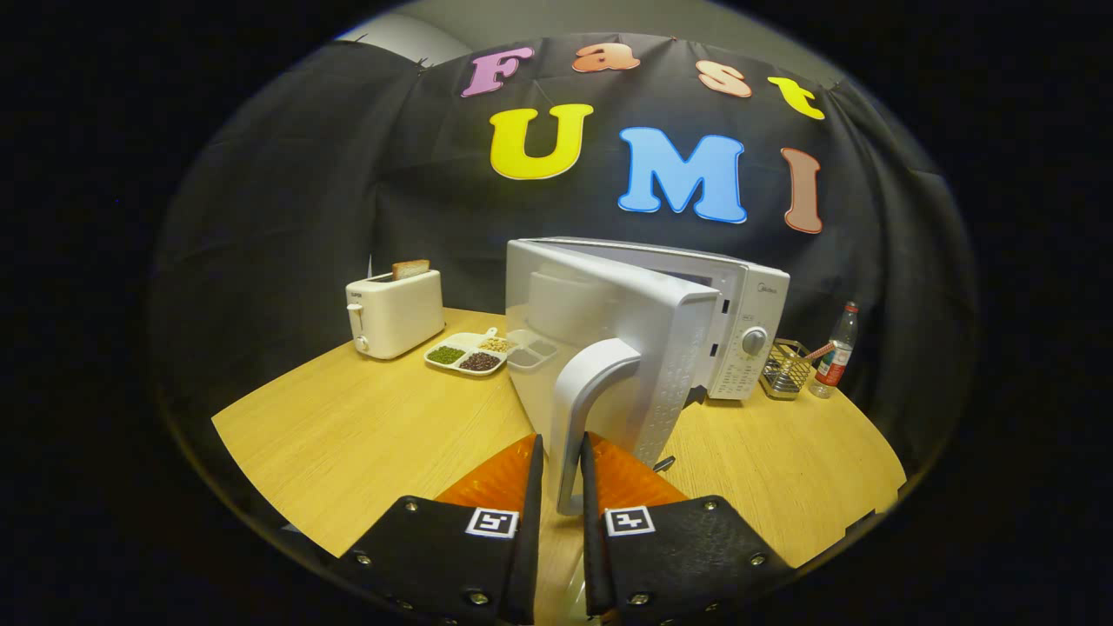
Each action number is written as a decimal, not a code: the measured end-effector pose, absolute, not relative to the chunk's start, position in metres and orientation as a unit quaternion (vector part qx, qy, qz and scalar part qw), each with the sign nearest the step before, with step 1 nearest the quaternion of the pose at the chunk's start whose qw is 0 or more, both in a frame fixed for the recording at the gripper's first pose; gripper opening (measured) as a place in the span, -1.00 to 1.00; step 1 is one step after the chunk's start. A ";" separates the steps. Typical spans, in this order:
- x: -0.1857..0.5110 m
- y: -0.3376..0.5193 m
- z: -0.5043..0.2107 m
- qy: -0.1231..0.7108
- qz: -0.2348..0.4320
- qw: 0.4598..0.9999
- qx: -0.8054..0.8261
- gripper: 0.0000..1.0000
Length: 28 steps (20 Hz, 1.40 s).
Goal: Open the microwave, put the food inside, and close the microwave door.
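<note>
The microwave [739, 322] sits right of centre in the frame, its door [609, 348] swung out toward me, and my gripper [562, 474] is pinched narrow on the door's handle [587, 400], one finger on each side of the lower end of the bar. So I judge the opening step to be underway or nearly done: the door stands well ajar, though I cannot see into the cavity from here. The food still waits outside: a divided tray [468, 352] of beans and grains lies on the table left of the door, just beside the toaster [396, 313], which has a slice of bread [410, 269] standing in its slot. What is left, as I read it, is to let go, fetch the food, set it inside and push the door shut. The table [365, 435] is pale wood with a curved front edge. Right of the microwave stand a wire basket [785, 369] and a bottle [836, 352]. Black cloth hangs behind everything.
</note>
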<state>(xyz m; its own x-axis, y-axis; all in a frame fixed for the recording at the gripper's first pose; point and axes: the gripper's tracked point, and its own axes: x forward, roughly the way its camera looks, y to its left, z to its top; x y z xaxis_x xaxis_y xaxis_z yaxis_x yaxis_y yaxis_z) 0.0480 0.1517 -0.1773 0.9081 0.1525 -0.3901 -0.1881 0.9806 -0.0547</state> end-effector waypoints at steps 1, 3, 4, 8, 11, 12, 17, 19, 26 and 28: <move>0.045 0.159 -0.178 0.195 0.095 0.975 -0.045 -0.56; 0.038 0.177 -0.177 0.194 0.110 0.974 -0.046 -0.56; 0.035 0.186 -0.176 0.194 0.117 0.973 -0.049 -0.55; 0.022 0.222 -0.173 0.190 0.152 0.968 -0.055 -0.56; 0.014 0.248 -0.172 0.187 0.176 0.965 -0.060 -0.56; 0.012 0.257 -0.172 0.187 0.183 0.963 -0.061 -0.56; 0.013 0.293 -0.176 0.187 0.217 0.956 -0.059 -0.56; 0.012 0.313 -0.182 0.191 0.232 0.952 -0.059 -0.61; 0.001 0.336 -0.195 0.209 0.259 0.942 -0.050 -0.31; -0.012 0.335 -0.185 0.198 0.266 0.942 -0.047 0.31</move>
<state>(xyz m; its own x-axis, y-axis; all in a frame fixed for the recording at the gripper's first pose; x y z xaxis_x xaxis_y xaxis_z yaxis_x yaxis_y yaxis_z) -0.0116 0.3353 -0.1850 0.7802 0.4828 -0.3977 -0.5203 0.8538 0.0157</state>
